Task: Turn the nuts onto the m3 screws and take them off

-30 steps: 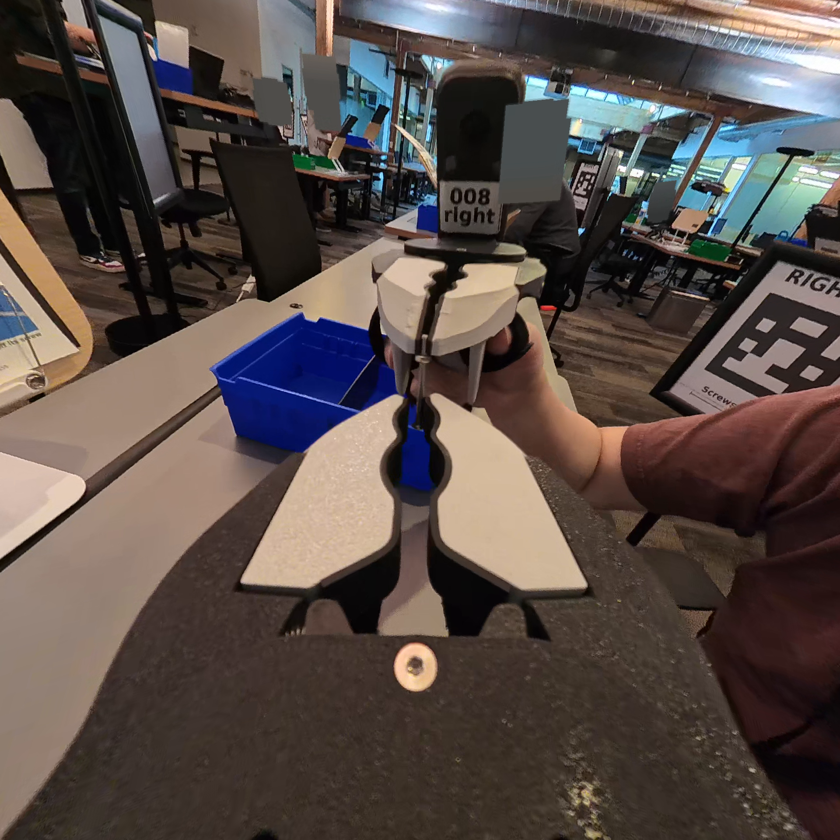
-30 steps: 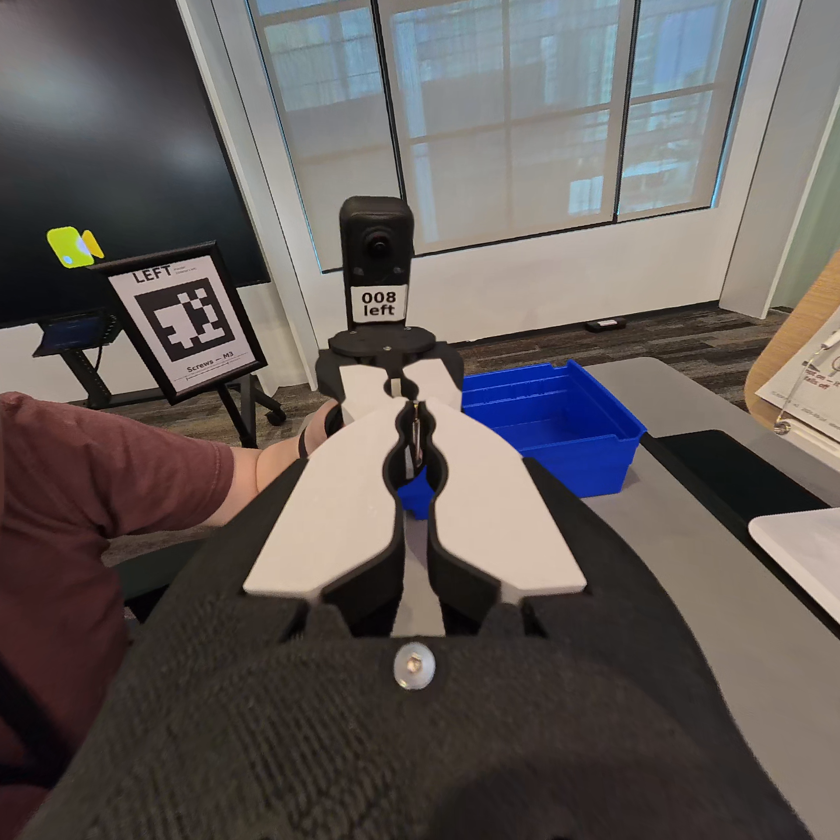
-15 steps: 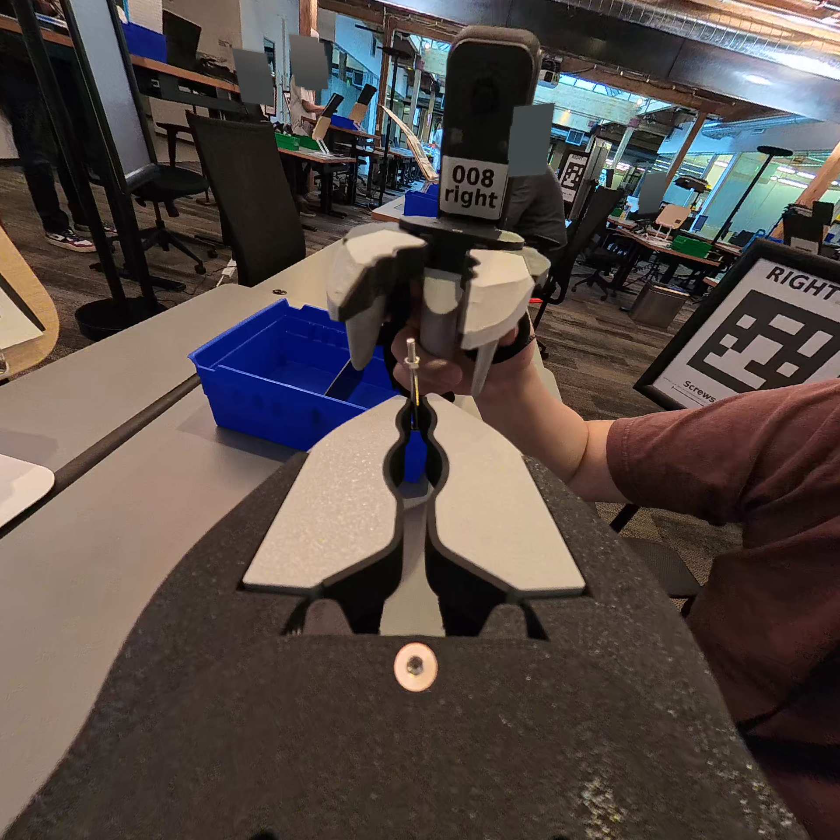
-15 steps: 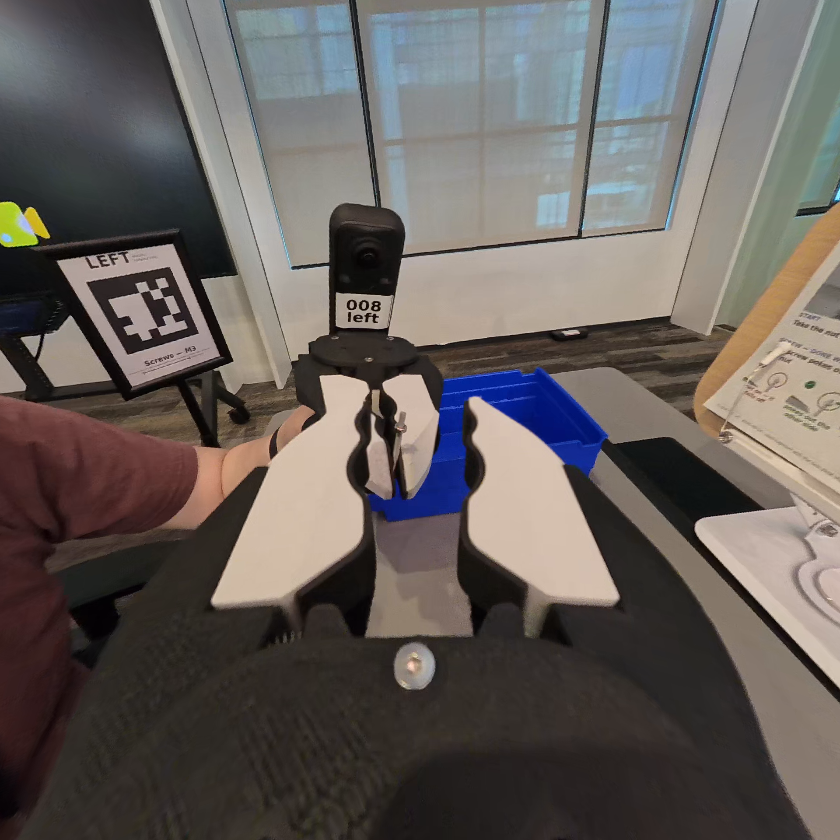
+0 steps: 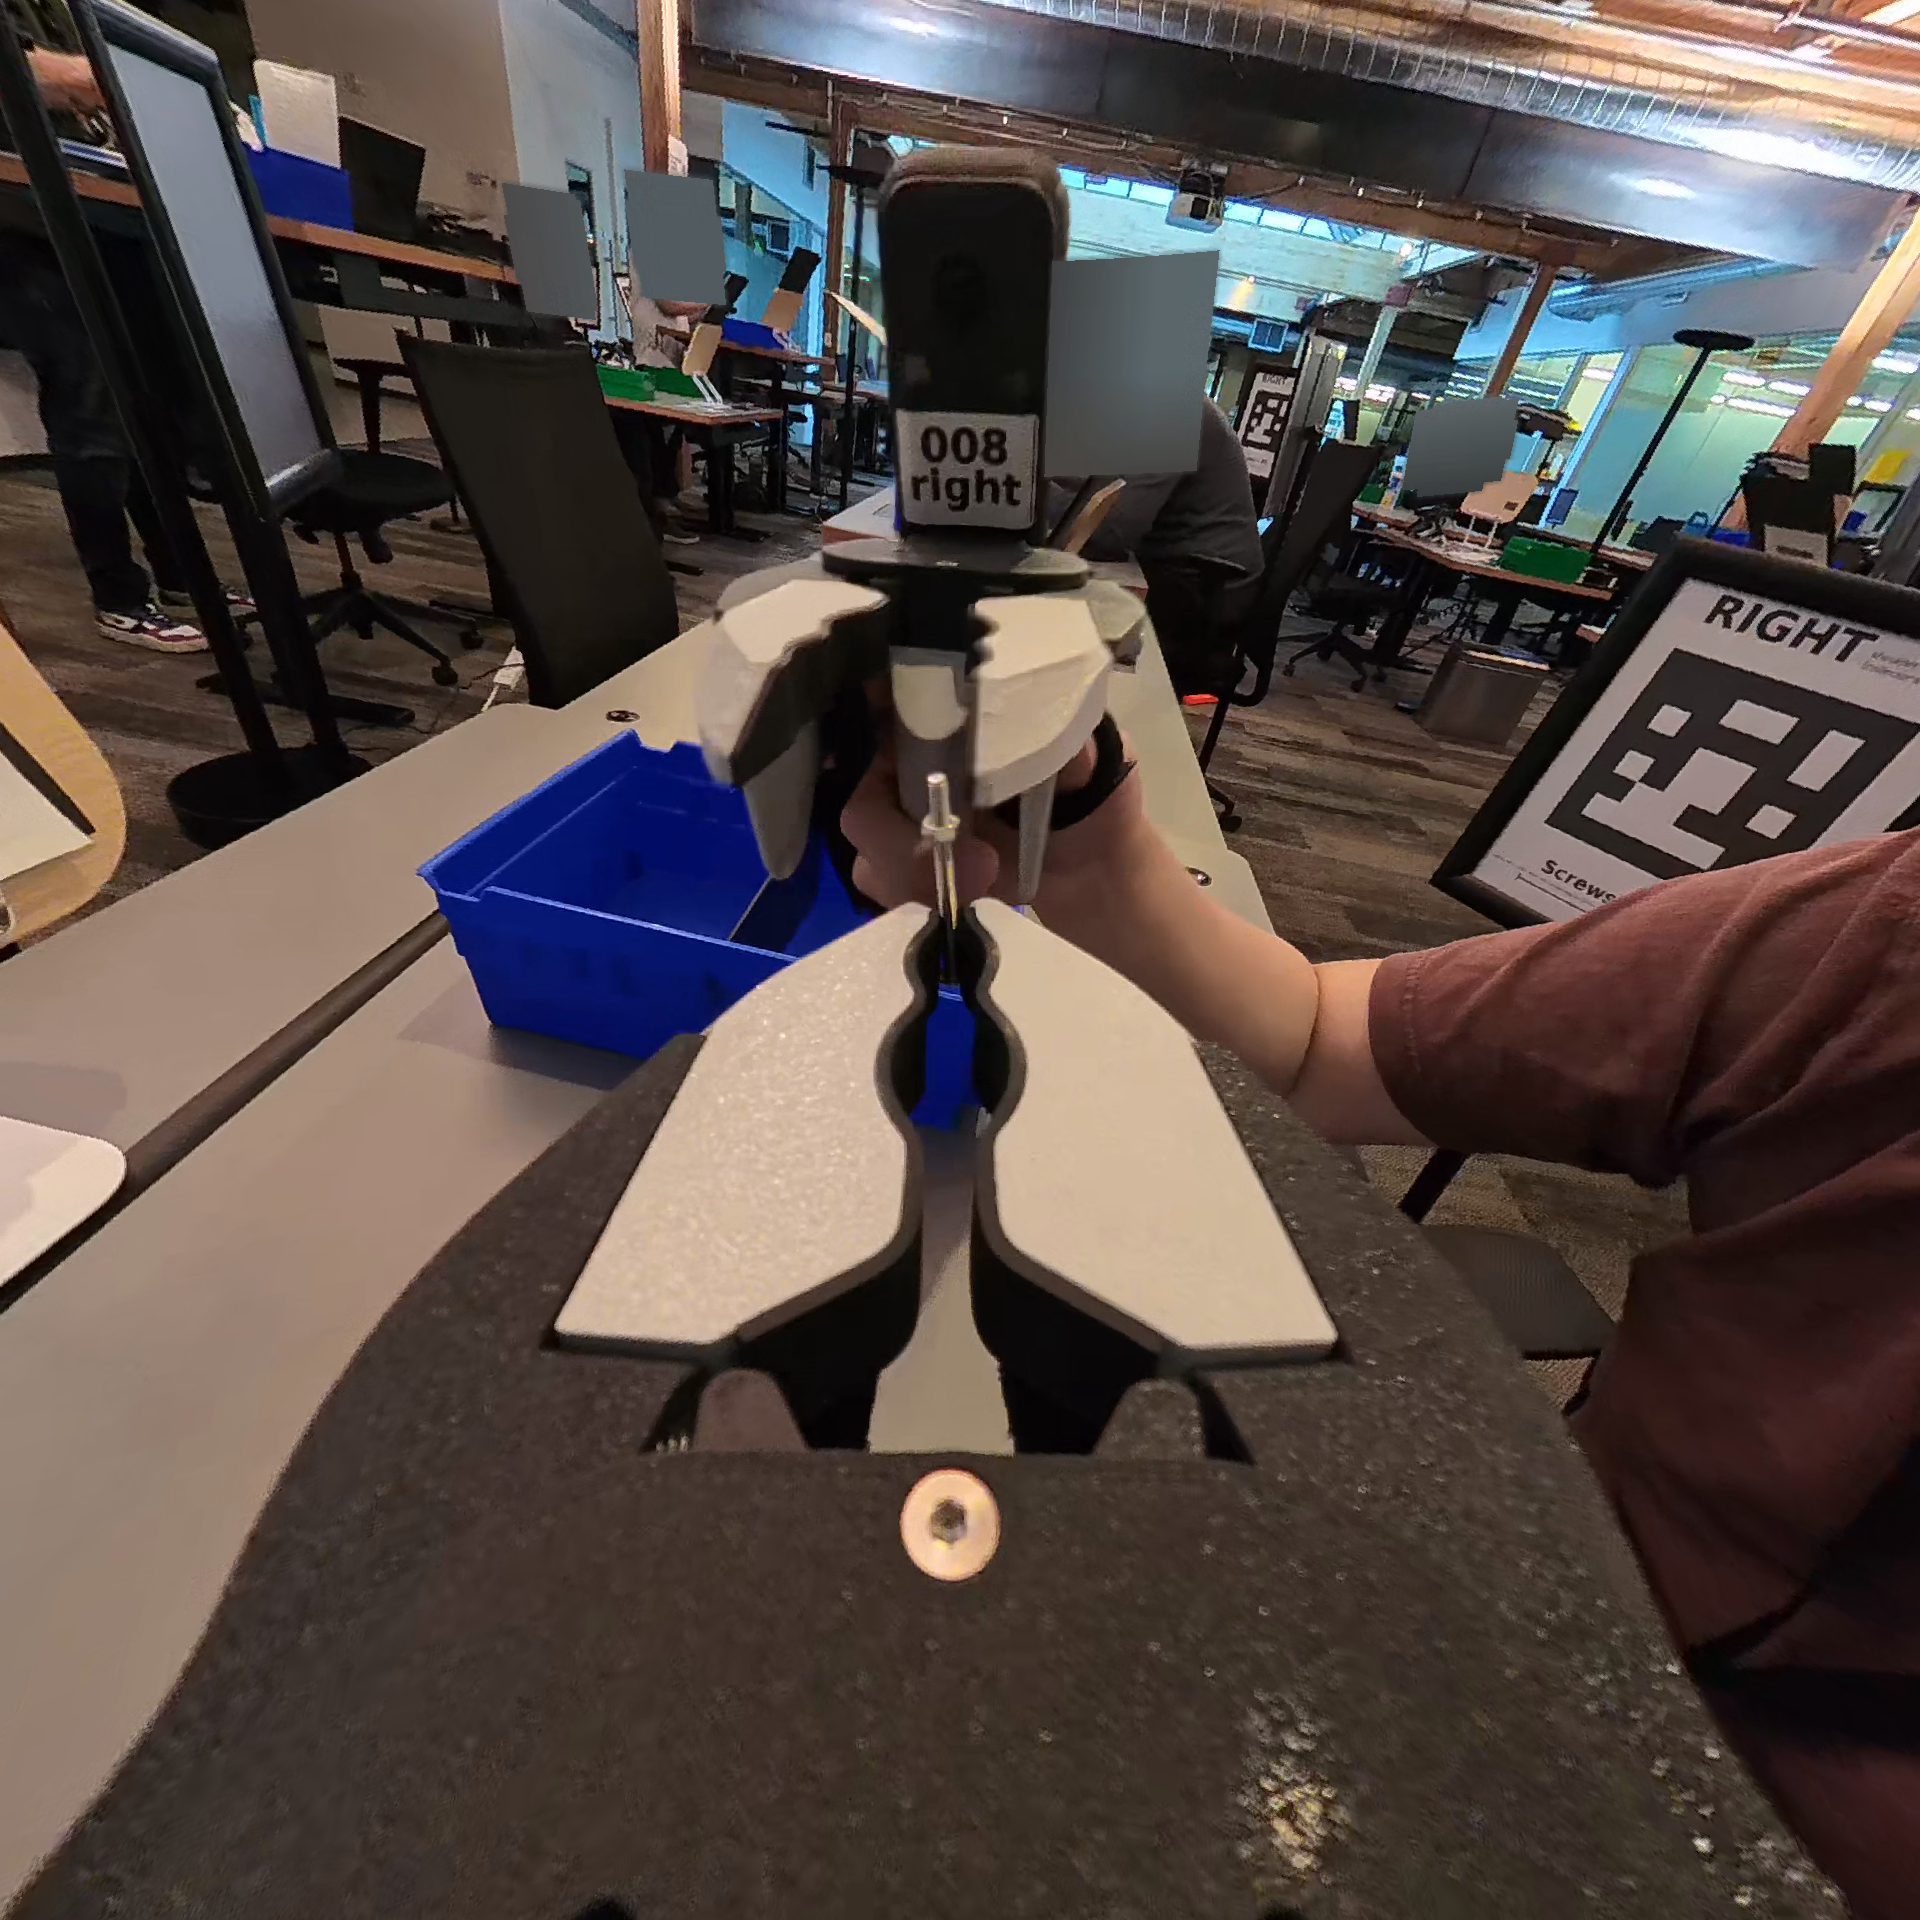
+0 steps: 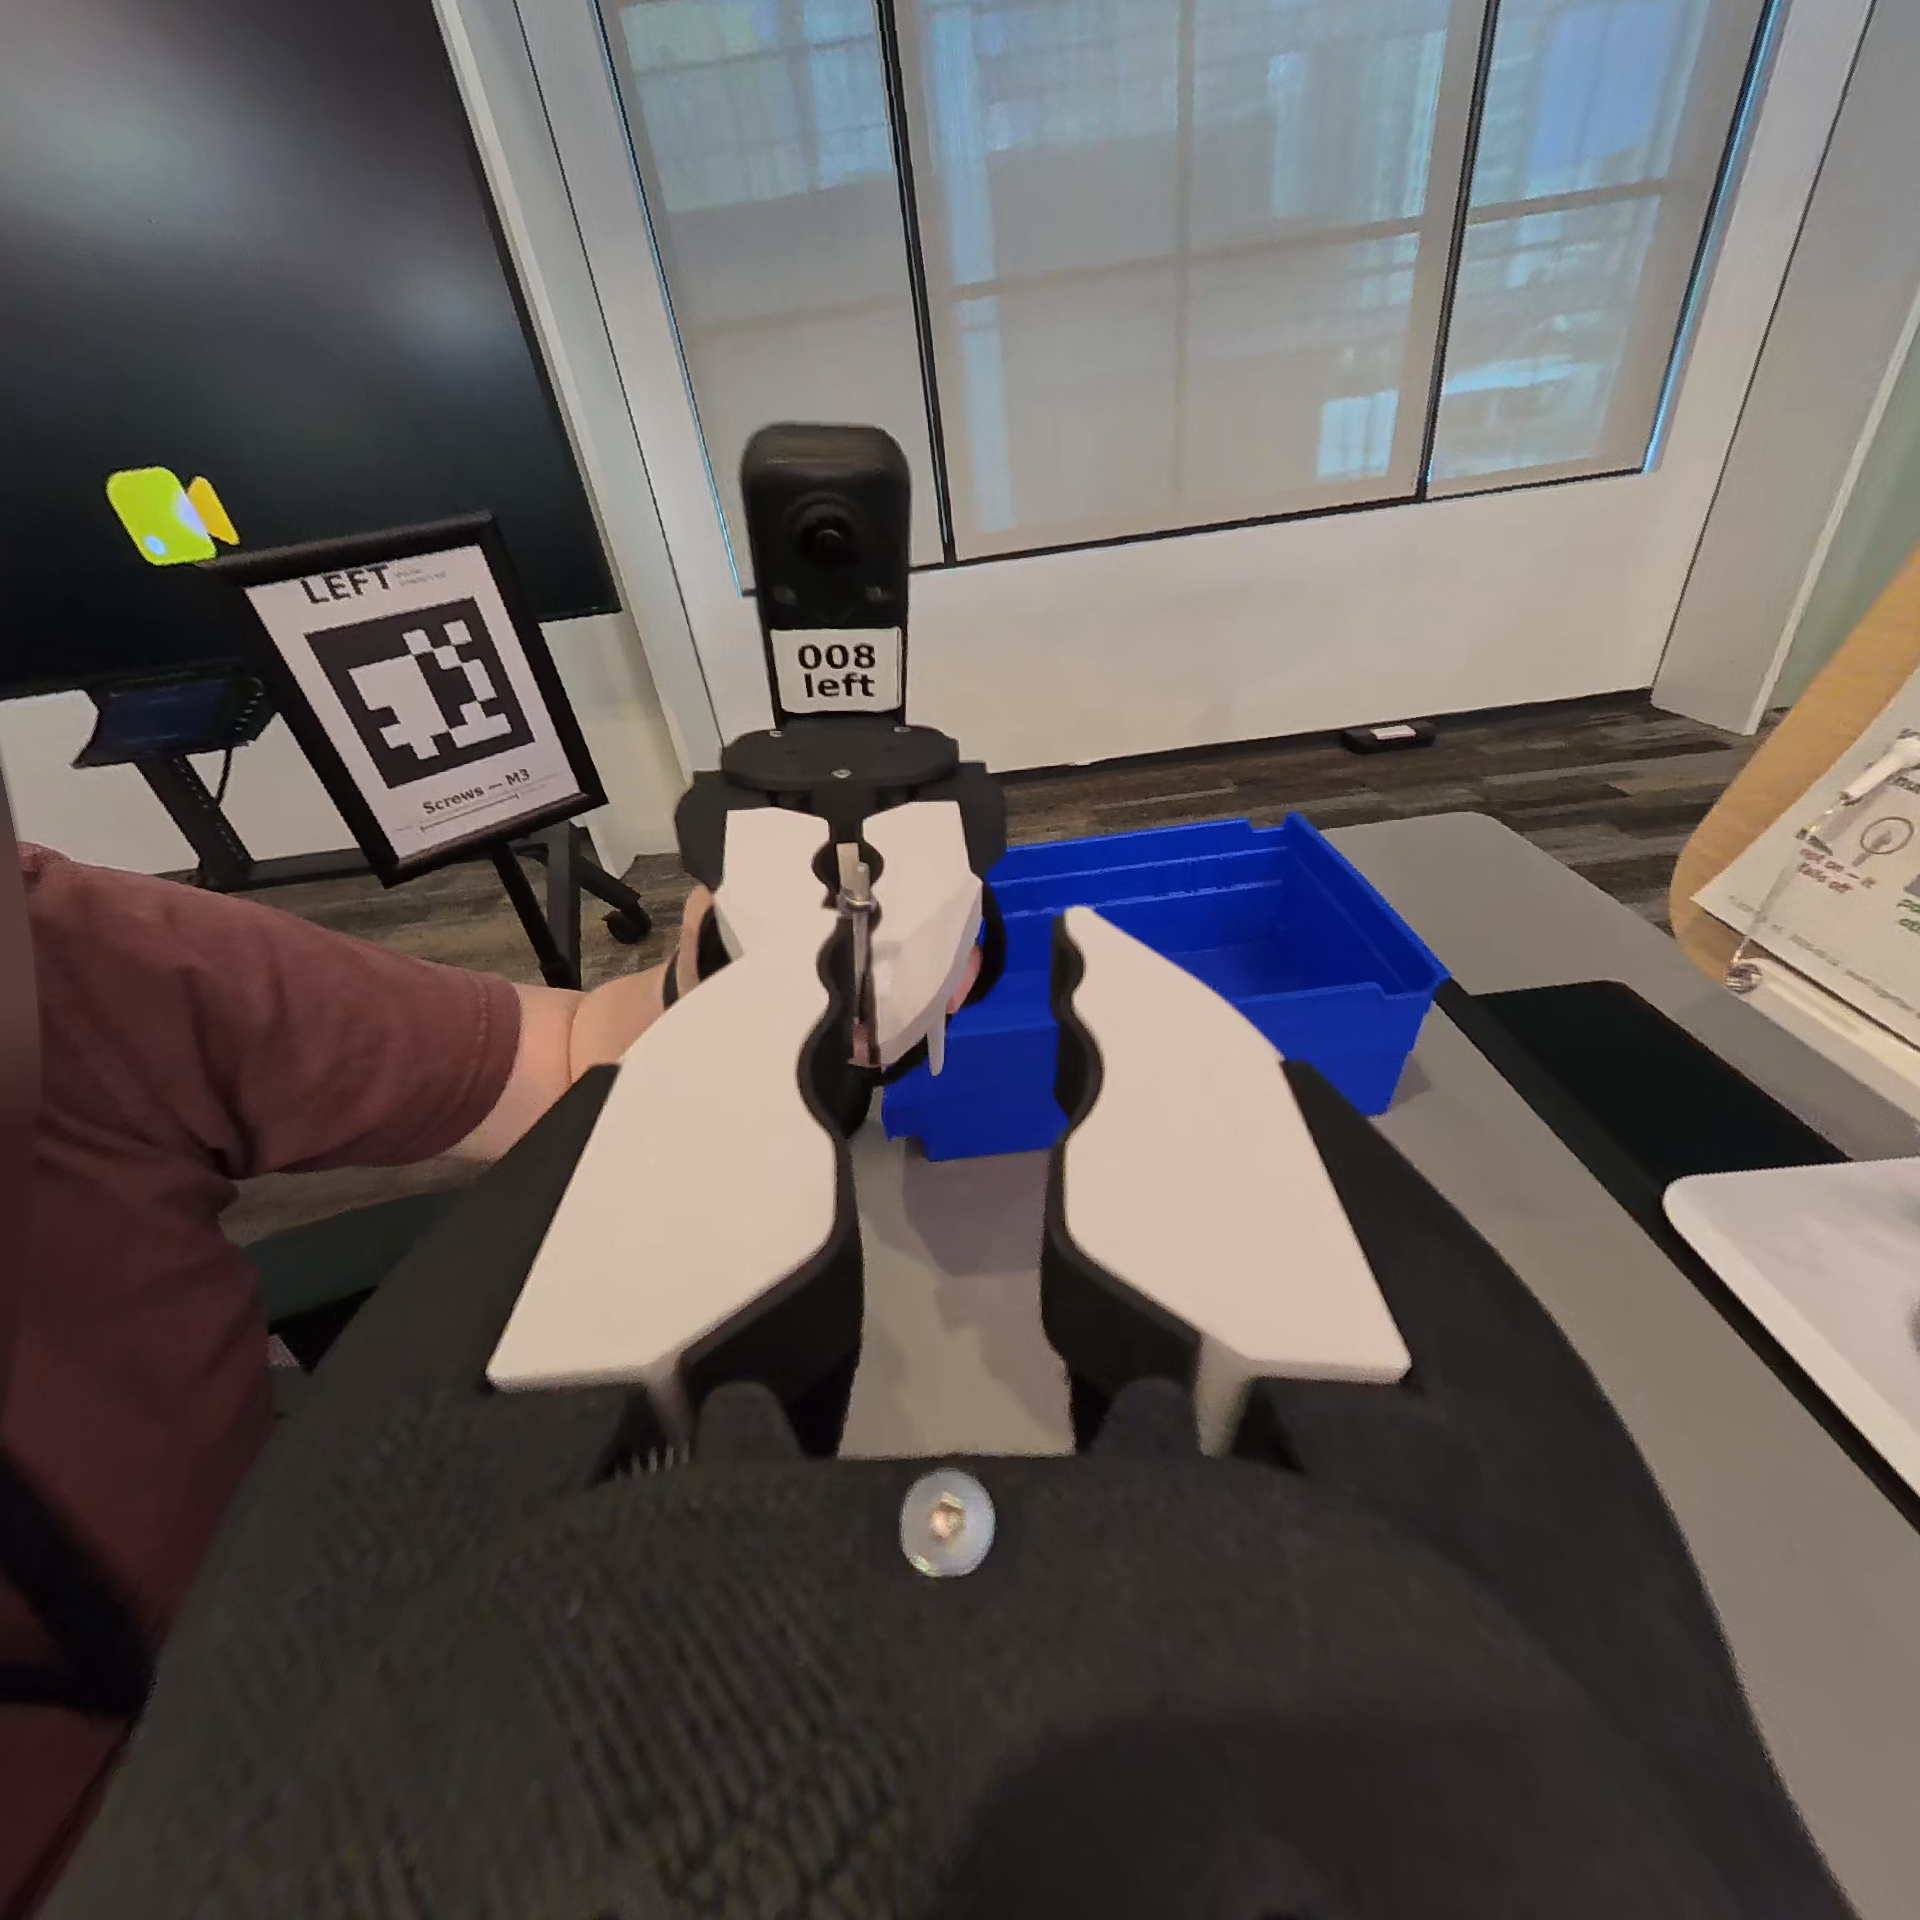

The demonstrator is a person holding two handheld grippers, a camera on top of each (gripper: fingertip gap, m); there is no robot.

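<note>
While the left wrist view keeps our left gripper (image 5: 948, 914) clamped on the thin screw (image 5: 943, 868), the picture past its tips is different from a second ago. The screw stands upright out of the pinched tips, with a small nut (image 5: 940, 828) sitting just below its top end. Beyond it, the right gripper (image 5: 899, 831) hangs with its fingers spread wide apart and tips pointing down, one on each side of the screw's upper end but touching nothing — a second ago those fingers were pressed together on that end. The blue bin (image 5: 582, 925) sits on the grey table (image 5: 208, 1195) behind, well apart from the screw.

In the right wrist view, our own fingers (image 6: 707, 1143) stand apart with bare table between them, holding nothing. The left gripper (image 6: 857, 1039) faces us, closed on the screw (image 6: 858, 966), and the nut (image 6: 858, 906) shows as a small collar near the far end. The blue bin (image 6: 1247, 997) lies behind and to the right.

We read this as a release between turns — the nut stays on the thread by itself, so it has caught. The next move likely calls for closing on the nut again; whether it is going on or coming off, we cannot tell.
</note>
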